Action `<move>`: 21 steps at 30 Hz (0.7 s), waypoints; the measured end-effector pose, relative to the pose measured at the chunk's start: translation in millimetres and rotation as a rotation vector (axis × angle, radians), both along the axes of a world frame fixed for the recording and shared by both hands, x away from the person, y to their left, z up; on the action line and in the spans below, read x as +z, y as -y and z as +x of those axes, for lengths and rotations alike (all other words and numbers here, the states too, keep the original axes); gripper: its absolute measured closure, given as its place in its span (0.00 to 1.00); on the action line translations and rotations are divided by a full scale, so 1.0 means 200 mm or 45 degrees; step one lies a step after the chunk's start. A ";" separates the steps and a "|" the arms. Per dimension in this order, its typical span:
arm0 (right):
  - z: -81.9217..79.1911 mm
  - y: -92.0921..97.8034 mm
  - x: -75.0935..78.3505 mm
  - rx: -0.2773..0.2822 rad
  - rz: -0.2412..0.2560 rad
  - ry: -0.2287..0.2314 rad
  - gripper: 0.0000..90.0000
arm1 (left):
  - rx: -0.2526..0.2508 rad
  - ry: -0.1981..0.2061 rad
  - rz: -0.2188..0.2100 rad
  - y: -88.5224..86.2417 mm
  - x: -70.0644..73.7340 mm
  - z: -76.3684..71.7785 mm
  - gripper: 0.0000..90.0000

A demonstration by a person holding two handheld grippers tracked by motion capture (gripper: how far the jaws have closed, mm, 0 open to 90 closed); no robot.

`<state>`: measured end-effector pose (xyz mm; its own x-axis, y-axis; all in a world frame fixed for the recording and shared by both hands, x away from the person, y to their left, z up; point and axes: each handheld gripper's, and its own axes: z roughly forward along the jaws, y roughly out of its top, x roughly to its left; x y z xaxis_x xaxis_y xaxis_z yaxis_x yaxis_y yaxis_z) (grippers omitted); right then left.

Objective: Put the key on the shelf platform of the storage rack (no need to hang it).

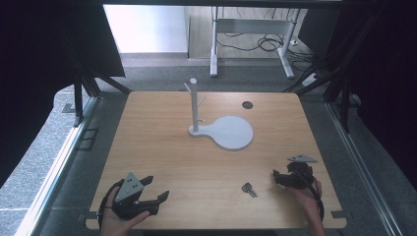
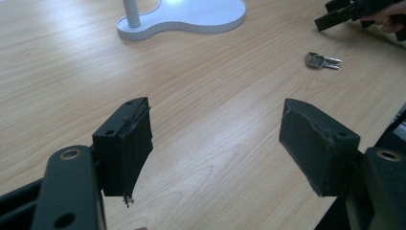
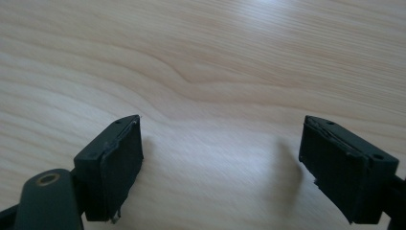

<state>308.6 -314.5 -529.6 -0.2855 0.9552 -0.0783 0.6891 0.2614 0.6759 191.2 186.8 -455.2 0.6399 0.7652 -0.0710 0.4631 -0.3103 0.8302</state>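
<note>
A small silver key (image 1: pixel 249 189) lies flat on the wooden table (image 1: pixel 162 152) near the front edge, right of centre. My left gripper (image 1: pixel 156 188) is at the front left, open, its jaws pointing right toward the key with nothing between them. My right gripper (image 1: pixel 276 178) rests just right of the key, open and empty, pointing left. In the left gripper view the gripper (image 2: pixel 218 139) frames bare wood, with the key (image 2: pixel 321 61) farther off and the right gripper (image 2: pixel 335 17) at the top right. In the right gripper view the gripper (image 3: pixel 220 153) stands wide apart over bare wood.
A white stand (image 1: pixel 194 105) with an upright post, short pegs and a round flat base (image 1: pixel 231 132) sits at the table's centre; its base (image 2: pixel 191 17) also shows in the left gripper view. A dark round disc (image 1: pixel 247 104) lies behind it. Beyond the table are desk legs and cables.
</note>
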 end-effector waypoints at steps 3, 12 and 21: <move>-0.03 0.02 0.02 0.017 0.040 0.017 0.22 | -0.008 0.000 0.000 0.00 0.00 0.00 0.30; -0.07 -0.01 0.05 0.118 0.062 0.012 0.25 | -0.004 0.002 -0.006 0.00 0.00 0.00 0.30; -0.09 0.01 0.08 0.166 0.074 0.025 0.25 | 0.006 -0.007 -0.001 0.00 -0.01 0.01 0.30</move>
